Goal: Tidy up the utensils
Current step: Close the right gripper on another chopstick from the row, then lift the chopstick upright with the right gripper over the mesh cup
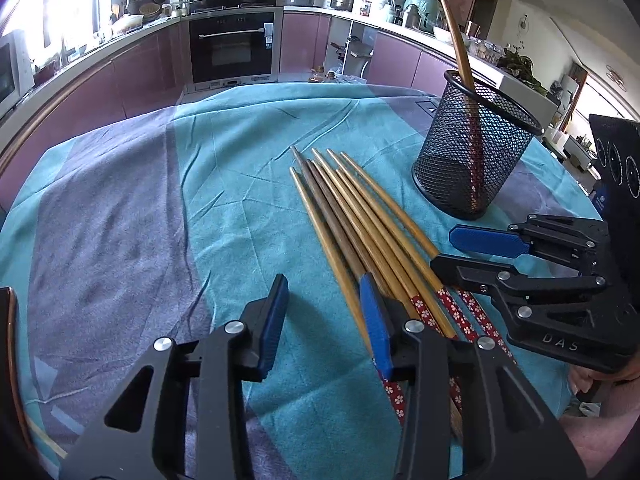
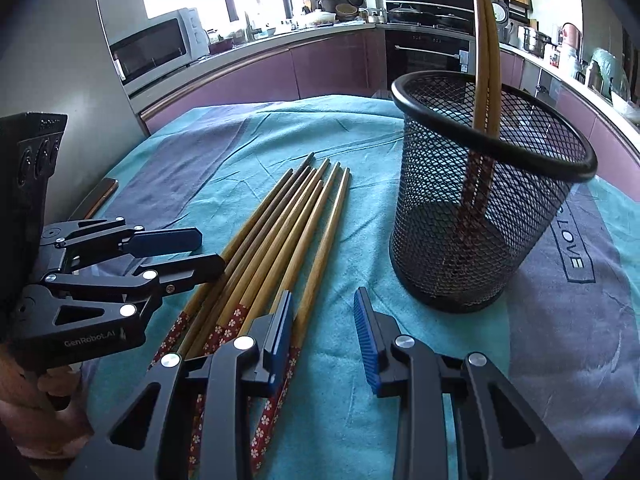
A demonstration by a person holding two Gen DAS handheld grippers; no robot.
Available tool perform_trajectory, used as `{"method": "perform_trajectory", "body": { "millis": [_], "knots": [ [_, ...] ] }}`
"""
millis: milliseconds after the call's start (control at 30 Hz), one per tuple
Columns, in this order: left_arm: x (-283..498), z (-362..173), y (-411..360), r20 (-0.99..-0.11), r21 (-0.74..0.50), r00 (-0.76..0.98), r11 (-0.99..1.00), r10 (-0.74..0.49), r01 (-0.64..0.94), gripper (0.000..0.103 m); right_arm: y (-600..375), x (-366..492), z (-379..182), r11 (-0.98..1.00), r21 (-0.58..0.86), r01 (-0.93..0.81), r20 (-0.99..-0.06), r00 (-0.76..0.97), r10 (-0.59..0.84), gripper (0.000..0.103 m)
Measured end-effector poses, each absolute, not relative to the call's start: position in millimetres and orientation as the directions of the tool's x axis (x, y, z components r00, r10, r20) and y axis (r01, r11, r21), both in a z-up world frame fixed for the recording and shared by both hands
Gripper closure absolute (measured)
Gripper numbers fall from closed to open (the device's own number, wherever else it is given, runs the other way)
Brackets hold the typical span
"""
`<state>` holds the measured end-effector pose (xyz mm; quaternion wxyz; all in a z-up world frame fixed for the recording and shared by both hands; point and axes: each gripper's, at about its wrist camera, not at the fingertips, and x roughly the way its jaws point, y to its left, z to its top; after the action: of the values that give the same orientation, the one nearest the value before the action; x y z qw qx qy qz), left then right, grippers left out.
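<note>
Several wooden chopsticks with red flowered handles lie side by side on the teal and grey cloth. A black mesh cup stands upright behind them and holds two chopsticks. My left gripper is open at the bundle's left side, its right pad over the handles. My right gripper is open at the bundle's right side, the outermost chopstick running just beside its left pad. Neither pair of pads presses on a chopstick.
A dark flat object with a copper edge lies at the table's left rim. A hand holds the left gripper's handle. Purple kitchen cabinets and an oven curve around behind the table.
</note>
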<state>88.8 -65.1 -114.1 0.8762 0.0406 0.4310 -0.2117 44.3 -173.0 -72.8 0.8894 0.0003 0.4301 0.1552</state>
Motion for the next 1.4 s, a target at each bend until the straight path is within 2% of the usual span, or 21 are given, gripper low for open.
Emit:
{"method": "perform_trajectory", "body": {
  "millis": [233, 500, 700, 1000, 1400],
  "knots": [
    [98.9, -114.7, -69.9, -0.783, -0.087, 0.535, 0.908, -0.317, 0.411, 0.074, -166.4, 53.6, -73.8, 0.958, 0.108, -0.267, -0.77, 0.587, 0.251, 0.073],
    [106.1, -114.6, -70.3, -0.783, -0.117, 0.532, 0.917, -0.322, 0.382, 0.085, -176.9, 55.1, -74.9, 0.953, 0.172, -0.25, -0.763, 0.579, 0.289, 0.094],
    [105.2, -114.9, -73.0, -0.784, -0.127, 0.541, 0.931, -0.306, 0.342, 0.094, -186.8, 51.5, -72.7, 0.951, 0.214, -0.223, -0.746, 0.591, 0.307, 0.097],
    [91.1, -105.8, -67.3, -0.756, -0.157, 0.554, 0.919, -0.348, 0.362, 0.095, -188.3, 37.7, -60.3, 0.933, 0.224, -0.281, -0.717, 0.601, 0.353, 0.097],
    [90.3, -116.9, -74.0, -0.79, -0.145, 0.497, 0.897, -0.359, 0.418, 0.095, -175.1, 45.3, -69.4, 0.933, 0.178, -0.312, -0.767, 0.55, 0.33, 0.096]
  ]
}}
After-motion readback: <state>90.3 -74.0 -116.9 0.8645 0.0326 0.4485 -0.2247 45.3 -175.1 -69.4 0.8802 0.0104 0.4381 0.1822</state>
